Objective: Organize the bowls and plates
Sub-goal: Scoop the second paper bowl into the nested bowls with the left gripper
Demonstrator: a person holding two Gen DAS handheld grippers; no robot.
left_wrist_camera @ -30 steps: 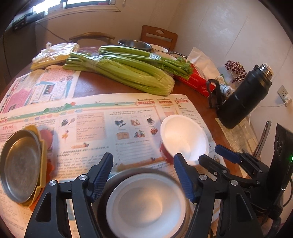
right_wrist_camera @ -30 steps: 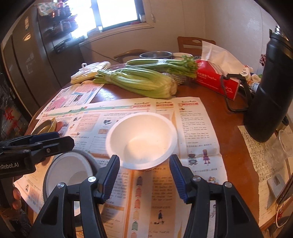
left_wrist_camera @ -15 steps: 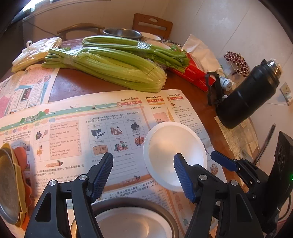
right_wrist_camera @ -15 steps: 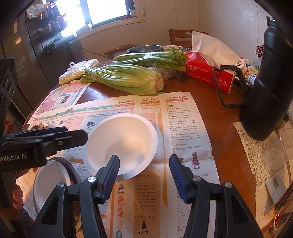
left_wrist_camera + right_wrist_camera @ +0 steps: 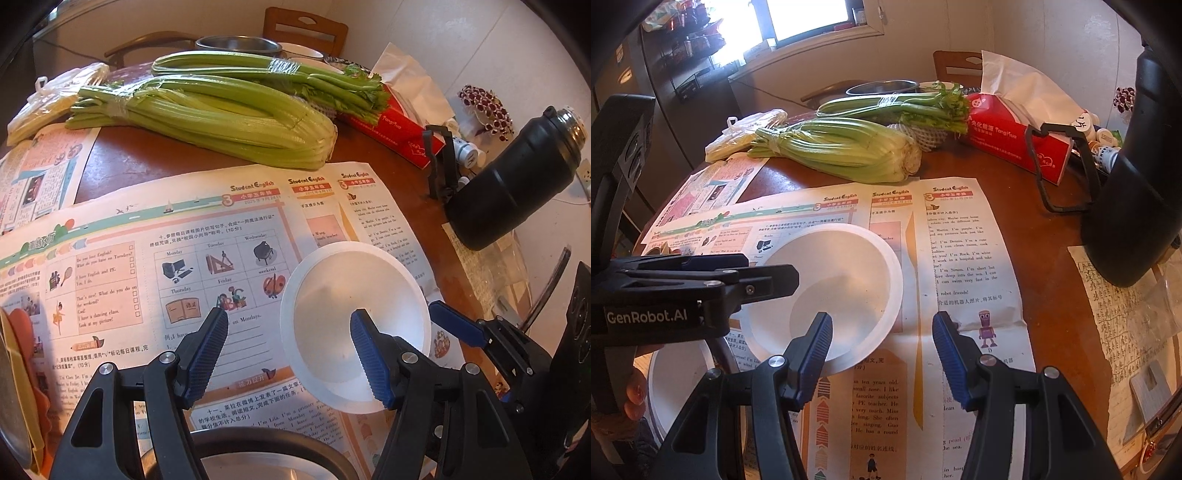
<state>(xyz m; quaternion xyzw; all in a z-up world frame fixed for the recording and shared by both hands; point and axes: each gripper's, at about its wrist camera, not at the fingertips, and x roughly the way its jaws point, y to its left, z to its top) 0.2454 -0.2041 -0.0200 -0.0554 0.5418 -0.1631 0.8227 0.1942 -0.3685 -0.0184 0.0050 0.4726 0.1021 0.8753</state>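
The white bowl [image 5: 827, 291] is seen mouth-up on the newspaper [image 5: 964, 258]. Both the left gripper [image 5: 288, 354] and right gripper [image 5: 881, 356] are held apart, empty.

Left gripper [image 5: 290, 352] and right gripper [image 5: 882, 354] — black angular frames, ribbed blue finger pads [image 5: 816, 347], silver screws (white "GenRobot.AI" lettering on the side).

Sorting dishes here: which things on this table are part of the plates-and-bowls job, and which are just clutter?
Job:
- white bowl on the newspaper
- second white bowl in a dark-rimmed dish, near edge
- metal plate on yellow plate, far left
- steel basin at the back

Clutter:
- celery bunches
- red tissue box
- black flask
- plastic bag
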